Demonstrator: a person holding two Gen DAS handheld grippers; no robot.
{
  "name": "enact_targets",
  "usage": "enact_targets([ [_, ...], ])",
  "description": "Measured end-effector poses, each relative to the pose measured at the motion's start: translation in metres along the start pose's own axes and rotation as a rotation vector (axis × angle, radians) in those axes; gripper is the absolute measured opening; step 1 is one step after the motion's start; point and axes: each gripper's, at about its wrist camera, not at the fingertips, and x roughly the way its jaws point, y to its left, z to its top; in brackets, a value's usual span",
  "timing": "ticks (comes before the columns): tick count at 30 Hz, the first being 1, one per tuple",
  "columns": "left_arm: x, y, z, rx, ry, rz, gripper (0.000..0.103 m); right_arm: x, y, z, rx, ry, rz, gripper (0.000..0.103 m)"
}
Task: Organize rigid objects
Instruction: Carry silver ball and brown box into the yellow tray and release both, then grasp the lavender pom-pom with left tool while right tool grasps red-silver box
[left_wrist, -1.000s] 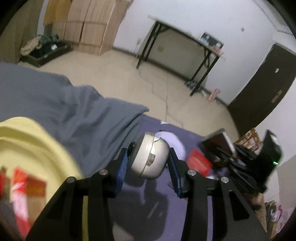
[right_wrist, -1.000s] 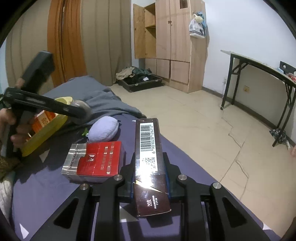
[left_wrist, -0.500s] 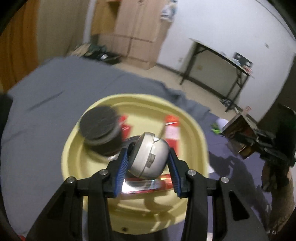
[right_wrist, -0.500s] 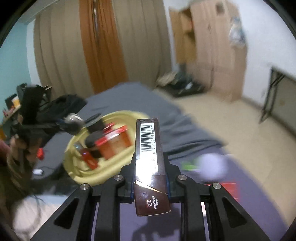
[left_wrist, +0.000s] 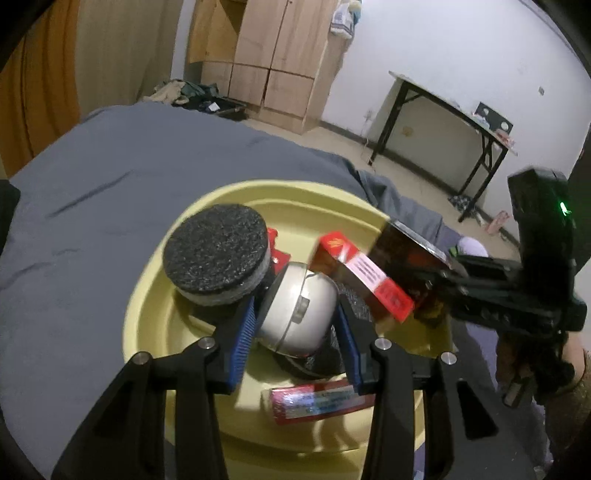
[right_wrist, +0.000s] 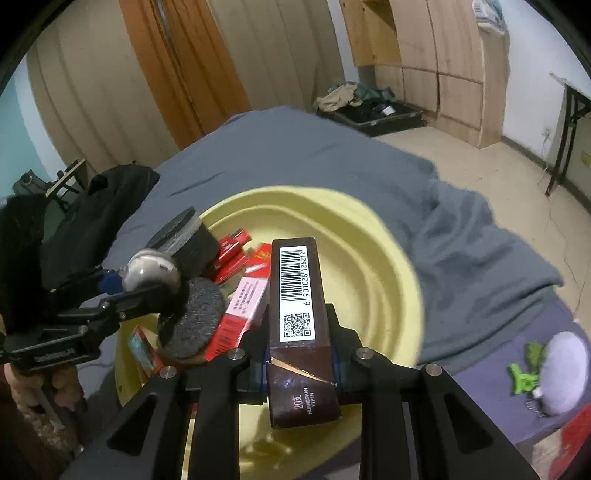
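Observation:
A yellow basin (left_wrist: 155, 288) (right_wrist: 373, 258) sits on the grey bed. It holds two round black-topped pads (left_wrist: 216, 247) (right_wrist: 194, 317) and several red boxes (left_wrist: 364, 280) (right_wrist: 243, 299). My left gripper (left_wrist: 297, 325) is shut on a round silver object (left_wrist: 299, 310), low inside the basin; it also shows in the right wrist view (right_wrist: 151, 273). My right gripper (right_wrist: 299, 354) is shut on a long brown box with a barcode (right_wrist: 295, 295), held over the basin's near right rim; the box shows in the left wrist view (left_wrist: 410, 254).
A grey blanket (right_wrist: 332, 162) covers the bed. A lilac plush with a green part (right_wrist: 561, 373) and a red box (right_wrist: 576, 428) lie on the purple sheet at the right. Black clothing (right_wrist: 92, 214) lies at the left. Wardrobe, open suitcase and table stand beyond.
Both grippers swung from the purple sheet to the yellow basin. The left one lowered the silver object into it. The right one brought the brown box over the rim.

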Motion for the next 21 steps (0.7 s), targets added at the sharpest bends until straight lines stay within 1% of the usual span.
enact_targets([
  [2,0.000,-0.007,-0.001,0.028,-0.006,0.013,0.044,0.005,-0.004,-0.001,0.045,0.004,-0.002,0.023],
  [4,0.000,-0.006,0.001,0.015,-0.011,0.015,0.045,0.016,-0.004,0.002,0.053,0.030,0.008,0.027],
  [5,0.001,-0.004,0.002,0.001,-0.014,0.004,0.052,0.019,-0.002,0.004,0.038,0.042,-0.004,0.036],
  [6,0.001,-0.002,0.002,-0.011,-0.018,-0.007,0.063,0.024,-0.002,0.006,0.025,0.032,-0.019,0.054],
  [7,-0.002,0.001,0.002,-0.035,-0.024,-0.033,0.068,0.026,-0.003,0.007,0.022,0.009,-0.024,0.069],
  [8,-0.005,0.002,0.003,-0.050,-0.029,-0.052,0.077,0.023,-0.007,0.006,0.029,-0.026,-0.030,0.082],
  [9,-0.012,0.001,0.004,-0.057,-0.038,-0.057,0.085,0.019,-0.010,0.005,0.047,-0.047,0.014,0.096],
  [10,-0.020,-0.002,0.005,-0.050,-0.049,-0.057,0.087,0.013,-0.014,0.003,0.070,-0.071,0.039,0.103],
  [11,-0.028,-0.005,0.007,-0.042,-0.062,-0.067,0.093,-0.001,-0.017,0.000,0.098,-0.119,0.039,0.103],
  [12,-0.040,-0.011,0.008,-0.035,-0.089,-0.093,0.100,-0.023,-0.022,-0.007,0.112,-0.208,0.049,0.103],
  [13,-0.048,-0.015,0.008,-0.036,-0.116,-0.114,0.103,-0.050,-0.026,-0.012,0.102,-0.295,0.058,0.103],
  [14,-0.059,-0.020,0.008,-0.036,-0.152,-0.140,0.103,-0.070,-0.031,-0.016,0.084,-0.340,0.031,0.103],
  [15,-0.065,-0.029,0.009,-0.027,-0.165,-0.159,0.103,-0.087,-0.036,-0.021,0.066,-0.370,-0.004,0.103],
  [16,-0.067,-0.036,0.010,-0.022,-0.164,-0.170,0.103,-0.109,-0.046,-0.029,0.045,-0.396,-0.046,0.103],
  [17,-0.067,-0.048,0.012,-0.018,-0.154,-0.198,0.103,-0.128,-0.057,-0.039,0.034,-0.408,-0.087,0.103],
  [19,-0.057,-0.065,0.019,-0.018,-0.123,-0.235,0.103,-0.154,-0.080,-0.059,0.038,-0.401,-0.184,0.103],
  [20,-0.049,-0.076,0.024,-0.020,-0.093,-0.257,0.103,-0.166,-0.098,-0.077,0.058,-0.388,-0.252,0.103],
  [21,-0.038,-0.087,0.032,-0.020,-0.063,-0.284,0.103,-0.171,-0.110,-0.088,0.082,-0.373,-0.290,0.103],
])
